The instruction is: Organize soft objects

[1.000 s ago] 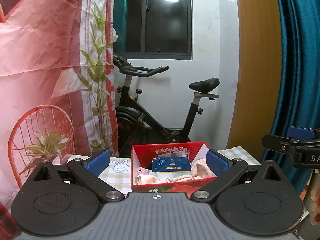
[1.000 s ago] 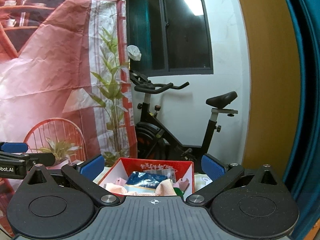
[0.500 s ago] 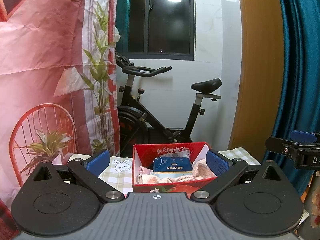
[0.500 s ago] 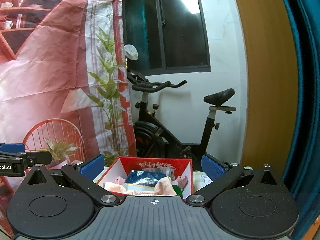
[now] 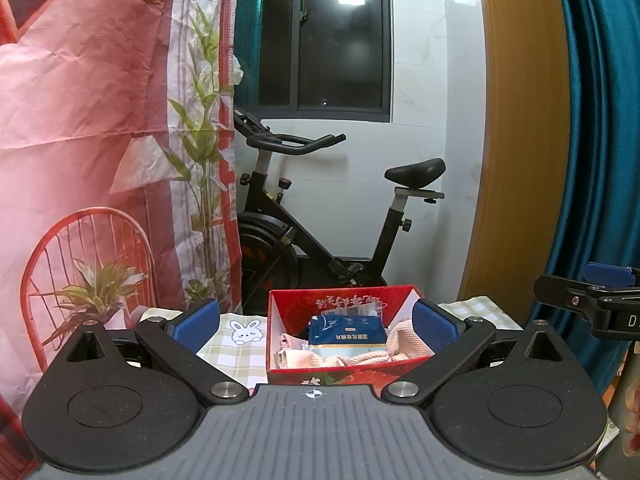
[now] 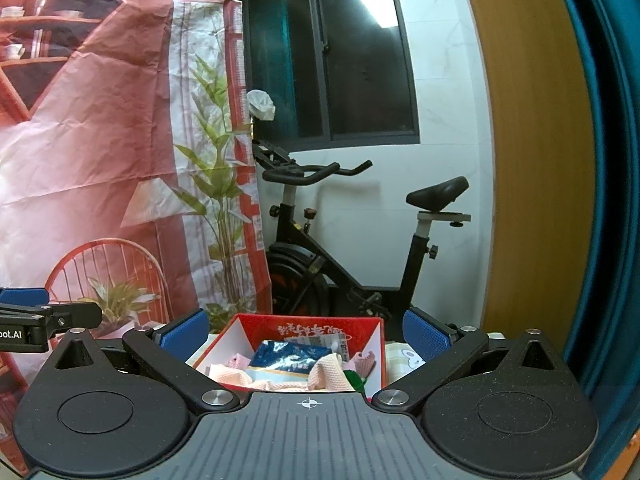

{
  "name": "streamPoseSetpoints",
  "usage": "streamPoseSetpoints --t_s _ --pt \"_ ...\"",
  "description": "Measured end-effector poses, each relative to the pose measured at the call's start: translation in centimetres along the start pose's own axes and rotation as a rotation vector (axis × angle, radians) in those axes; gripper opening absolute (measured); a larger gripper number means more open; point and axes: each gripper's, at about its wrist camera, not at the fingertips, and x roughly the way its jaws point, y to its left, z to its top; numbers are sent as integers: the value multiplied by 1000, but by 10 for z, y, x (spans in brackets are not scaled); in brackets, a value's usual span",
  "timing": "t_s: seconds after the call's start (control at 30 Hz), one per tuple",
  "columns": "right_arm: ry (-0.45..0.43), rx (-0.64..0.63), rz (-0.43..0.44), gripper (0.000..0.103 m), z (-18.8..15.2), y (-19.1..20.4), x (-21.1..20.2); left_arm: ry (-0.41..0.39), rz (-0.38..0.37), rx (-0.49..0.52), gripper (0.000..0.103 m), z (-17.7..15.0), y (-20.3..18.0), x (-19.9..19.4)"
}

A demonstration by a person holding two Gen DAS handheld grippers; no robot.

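A red box (image 5: 280, 312) stands on a checked cloth (image 5: 236, 354). It holds a blue packet (image 5: 348, 330) and pink cloths (image 5: 404, 340). My left gripper (image 5: 316, 324) is open and empty, held back from and above the box. My right gripper (image 6: 304, 332) is open and empty too; in its view the red box (image 6: 372, 336) shows the blue packet (image 6: 288, 356), pink cloths (image 6: 328, 372) and something green (image 6: 354, 378). Each gripper shows at the edge of the other's view: the right one (image 5: 592, 292) and the left one (image 6: 32, 316).
An exercise bike (image 5: 320, 220) stands behind the table by the white wall. A red printed backdrop (image 5: 100, 120) hangs on the left. A wooden panel (image 5: 516, 140) and a teal curtain (image 5: 600, 120) are on the right. A rabbit print (image 5: 245, 330) marks the cloth.
Both grippers have risen and tilted slightly, so the box sits a little lower in both views. Both stay open. Nothing in the box has moved.
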Motion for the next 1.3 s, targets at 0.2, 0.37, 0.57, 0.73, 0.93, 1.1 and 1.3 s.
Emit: streamPoseSetpoints --t_s 0.2,0.37,0.57,0.73,0.93,1.1,1.3 --pt "2 0 -1 103 0 1 1 0 7 2 103 0 0 -1" --pt "5 1 -4 103 -1 1 1 -1 8 1 103 0 -1 -1" --pt "5 0 -5 103 -2 1 1 -2 8 1 103 0 0 -1" --pt "5 0 -5 103 -2 0 1 -2 9 -3 103 0 2 -3" --pt "5 -2 -9 103 -3 0 1 -2 9 -3 103 0 2 -3" --pt "5 -2 -9 103 -2 0 1 -1 9 -4 103 0 3 -3" --pt "5 -2 -9 103 -2 1 1 -1 1 -8 103 0 2 -4"
